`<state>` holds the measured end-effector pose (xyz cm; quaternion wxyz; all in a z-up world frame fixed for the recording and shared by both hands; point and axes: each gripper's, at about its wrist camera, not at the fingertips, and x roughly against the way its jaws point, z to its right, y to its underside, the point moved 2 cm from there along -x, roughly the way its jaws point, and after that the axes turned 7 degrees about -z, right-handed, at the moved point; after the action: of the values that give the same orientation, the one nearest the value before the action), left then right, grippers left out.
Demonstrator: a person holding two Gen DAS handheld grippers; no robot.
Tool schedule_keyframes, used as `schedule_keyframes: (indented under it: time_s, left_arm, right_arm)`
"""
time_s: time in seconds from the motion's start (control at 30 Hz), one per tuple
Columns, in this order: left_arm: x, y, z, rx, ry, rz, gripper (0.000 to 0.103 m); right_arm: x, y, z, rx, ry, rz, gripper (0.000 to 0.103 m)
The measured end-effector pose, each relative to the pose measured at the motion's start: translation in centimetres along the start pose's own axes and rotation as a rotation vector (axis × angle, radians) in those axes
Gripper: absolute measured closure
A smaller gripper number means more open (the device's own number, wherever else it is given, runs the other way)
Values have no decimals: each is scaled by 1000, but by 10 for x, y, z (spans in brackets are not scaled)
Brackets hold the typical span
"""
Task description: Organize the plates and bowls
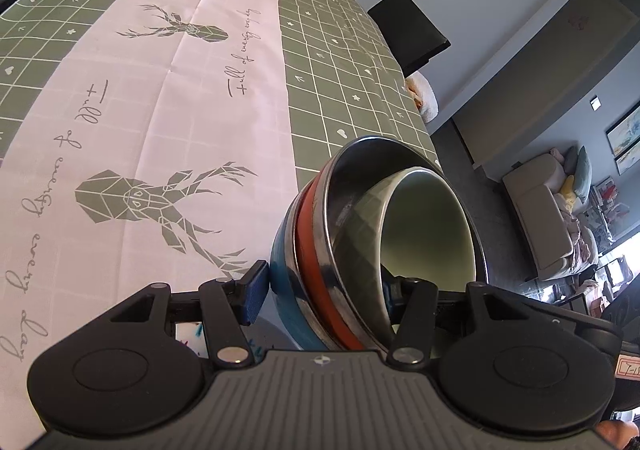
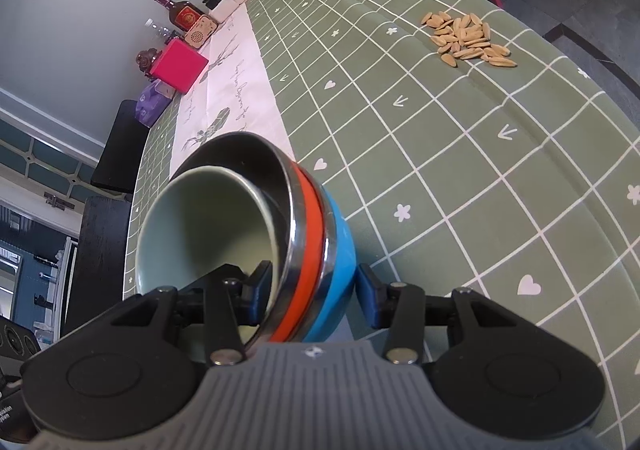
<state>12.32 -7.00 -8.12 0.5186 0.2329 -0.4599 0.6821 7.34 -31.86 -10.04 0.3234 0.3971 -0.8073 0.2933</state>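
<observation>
**Both hand-held grippers clamped on the nested bowl stack**

The left hand-held gripper was closed across the wall of the bowl stack, one blue pad outside against the blue bowl, the other inside beside the pale green bowl. The stack sat tilted on its side directly ahead of its fingers, over the near edge of the table.

The right hand-held gripper gripped the same stack's wall from the opposite side, pads inside and outside. Between the blue and green bowls lay an orange band and a steel bowl. Seeds lay far ahead to its right.
</observation>
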Motion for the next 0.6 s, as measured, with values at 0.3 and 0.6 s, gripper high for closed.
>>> schedule_keyframes:
  time_s: [0.3,0.6]
  left_arm:
    - [35,13,-8,41,-27,7,43]
    - [66,32,-27,95,-65,4,43]
  right_arm:
    - [11,17,-26,41,-6,-50,59]
    - [9,42,-52,87,-8,-115,59]
